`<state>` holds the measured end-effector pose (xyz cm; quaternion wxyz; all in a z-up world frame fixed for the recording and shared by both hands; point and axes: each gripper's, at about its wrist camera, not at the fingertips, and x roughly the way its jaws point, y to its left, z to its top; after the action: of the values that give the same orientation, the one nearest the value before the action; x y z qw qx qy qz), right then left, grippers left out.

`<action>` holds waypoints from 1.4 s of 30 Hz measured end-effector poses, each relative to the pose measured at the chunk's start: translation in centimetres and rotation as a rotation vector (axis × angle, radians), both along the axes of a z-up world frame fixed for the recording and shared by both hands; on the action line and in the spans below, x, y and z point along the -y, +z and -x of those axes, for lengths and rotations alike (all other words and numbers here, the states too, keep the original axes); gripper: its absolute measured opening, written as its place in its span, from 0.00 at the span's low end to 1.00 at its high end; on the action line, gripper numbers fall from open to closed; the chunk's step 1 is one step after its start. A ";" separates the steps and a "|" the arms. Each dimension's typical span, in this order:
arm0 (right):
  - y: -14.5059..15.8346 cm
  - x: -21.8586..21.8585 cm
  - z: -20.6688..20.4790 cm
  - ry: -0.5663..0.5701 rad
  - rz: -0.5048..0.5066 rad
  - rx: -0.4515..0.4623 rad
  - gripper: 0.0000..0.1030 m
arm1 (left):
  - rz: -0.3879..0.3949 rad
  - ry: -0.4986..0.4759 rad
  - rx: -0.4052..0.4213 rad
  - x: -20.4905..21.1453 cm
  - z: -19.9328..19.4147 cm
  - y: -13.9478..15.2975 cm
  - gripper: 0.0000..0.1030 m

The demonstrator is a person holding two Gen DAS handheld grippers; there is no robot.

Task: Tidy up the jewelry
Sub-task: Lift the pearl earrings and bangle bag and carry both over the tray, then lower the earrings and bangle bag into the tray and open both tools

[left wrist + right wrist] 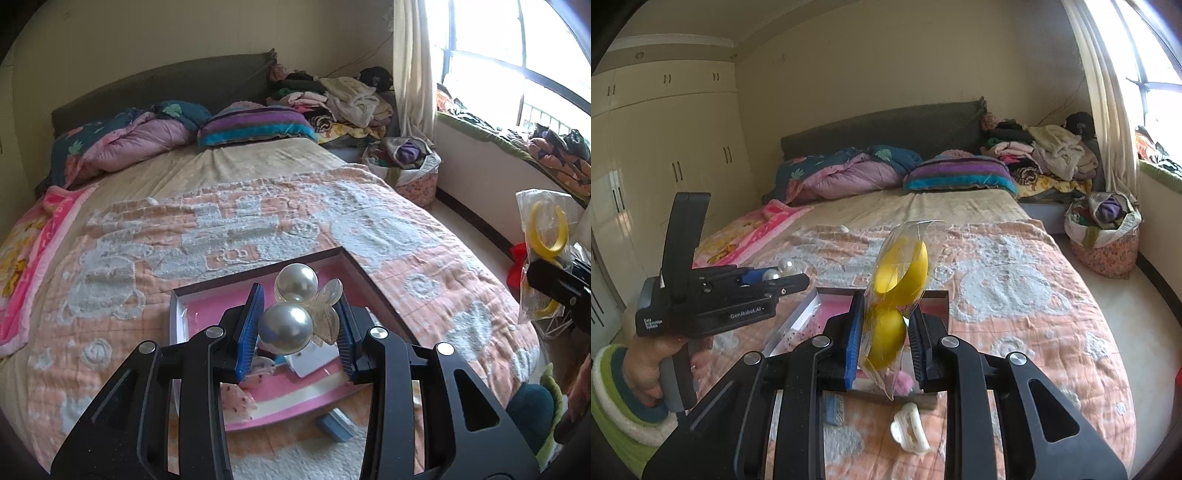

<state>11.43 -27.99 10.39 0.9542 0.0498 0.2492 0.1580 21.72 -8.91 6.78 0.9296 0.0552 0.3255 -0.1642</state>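
My left gripper [295,328] is shut on a clear hair claw with two big pearl balls [286,326], held above a shallow box with a pink inside [207,306] on the bed. The same gripper [798,278] shows at the left of the right wrist view with the pearls [785,265] at its tip. My right gripper [886,332] is shut on a clear plastic bag holding a yellow bangle [899,273], also over the box [827,308]. The bag [546,236] appears at the right edge of the left wrist view.
A white hair claw [909,432] and a small blue item [833,408] lie on the peach quilt [1015,295] near the box. Inside the box lie a pink speckled clip [240,402] and a white card [314,360]. A fabric basket [1104,236] stands on the floor at right.
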 end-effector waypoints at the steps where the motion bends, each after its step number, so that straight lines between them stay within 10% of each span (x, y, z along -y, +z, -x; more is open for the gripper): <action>1: -0.1 -0.3 -0.3 0.002 0.001 -0.006 0.21 | 0.000 0.006 -0.006 -0.2 -0.3 -0.2 0.27; 42: -14.3 -5.0 -11.1 0.028 0.110 -0.355 0.28 | -0.045 0.060 -0.235 -3.2 -3.5 -11.4 0.28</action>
<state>22.51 -23.04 -3.91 0.8942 0.0211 0.4226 0.1461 25.21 -5.68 -4.61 0.8881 0.0469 0.4371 -0.1344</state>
